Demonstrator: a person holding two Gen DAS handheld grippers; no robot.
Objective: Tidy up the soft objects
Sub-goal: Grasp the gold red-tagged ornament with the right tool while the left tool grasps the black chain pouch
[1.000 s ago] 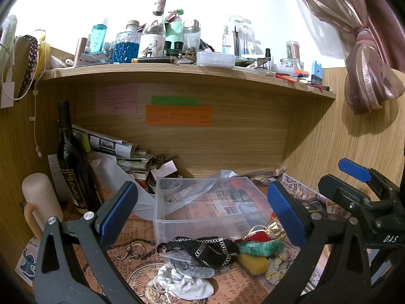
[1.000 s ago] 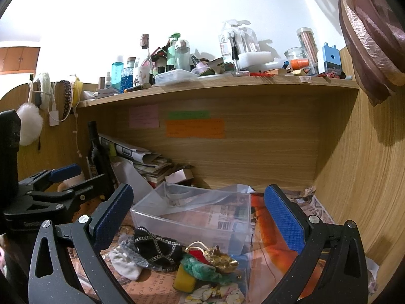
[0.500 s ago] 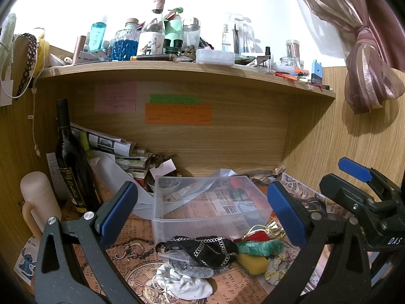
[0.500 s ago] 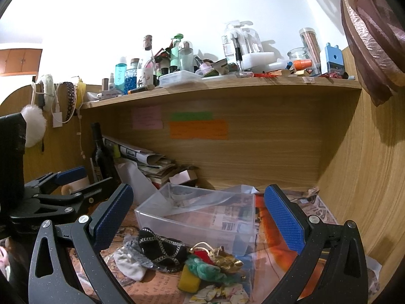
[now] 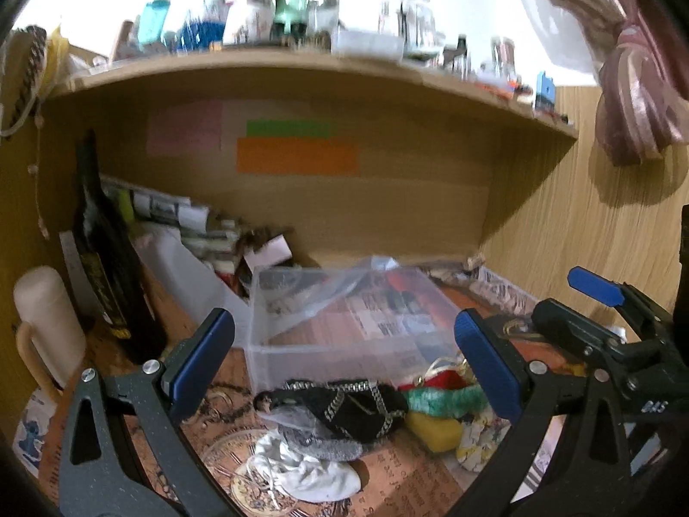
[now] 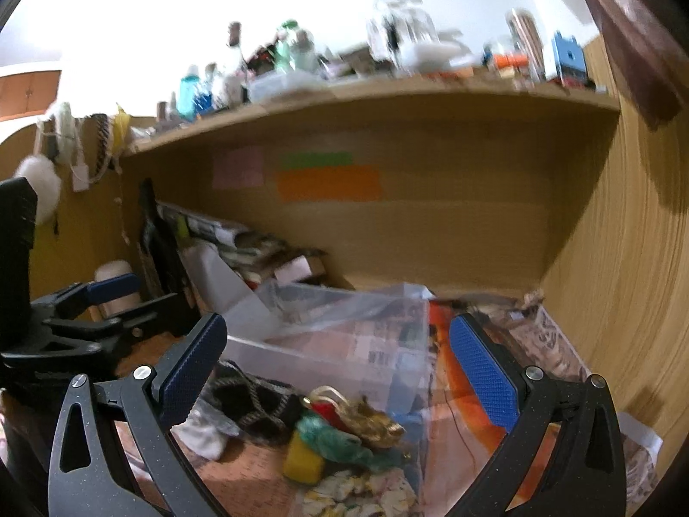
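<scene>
Right wrist view has gone blurry versus half a second ago, so you've started moving in. Both claws, right claw (image 6: pixel 336 366) and left claw (image 5: pixel 344 362), gape apart, empty. The soft pile (image 6: pixel 327 426) sits just in front of the clear bin (image 6: pixel 344 344), nothing sorted yet.

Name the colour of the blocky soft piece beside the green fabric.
Yellow: the block, clearest in the left wrist view.

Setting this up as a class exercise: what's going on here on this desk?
A person holds two open tongs, the left tongs and the right tongs, over a heap of soft items lying in front of a clear plastic bin. Neither grips anything, and none of the heap is in the bin.
</scene>
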